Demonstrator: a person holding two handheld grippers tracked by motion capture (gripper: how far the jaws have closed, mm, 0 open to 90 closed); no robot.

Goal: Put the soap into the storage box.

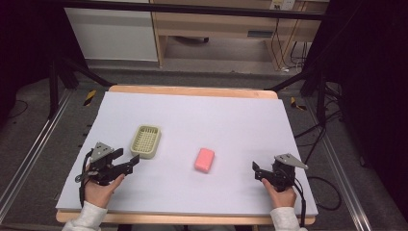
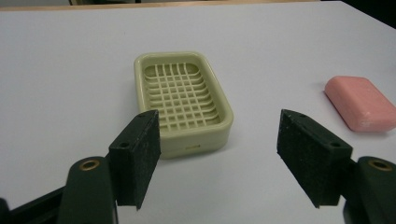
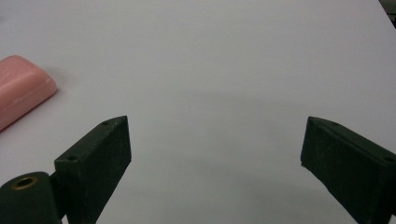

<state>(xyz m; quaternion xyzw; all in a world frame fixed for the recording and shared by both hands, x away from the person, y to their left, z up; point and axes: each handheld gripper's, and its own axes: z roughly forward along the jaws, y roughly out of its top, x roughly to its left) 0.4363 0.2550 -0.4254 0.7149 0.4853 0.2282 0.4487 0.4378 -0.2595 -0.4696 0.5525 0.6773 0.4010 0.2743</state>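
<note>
Fingers of left gripper [image 2: 218, 156] wide apart, empty, near soap dish [image 2: 182, 100], right gripper [image 3: 215, 163] likewise beside pink soap [image 3: 21, 88].

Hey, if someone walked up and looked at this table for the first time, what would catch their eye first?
Probably the pink soap bar, lying alone near the middle of the pale table. Next, the cream soap dish with its grid floor, empty, to the bar's left. An open left gripper sits just short of the dish, and an open right gripper waits to the right of the bar.

left hand-held gripper [image 1: 126, 162] jaws spread wide, right hand-held gripper [image 1: 258, 171] likewise, both empty
</note>
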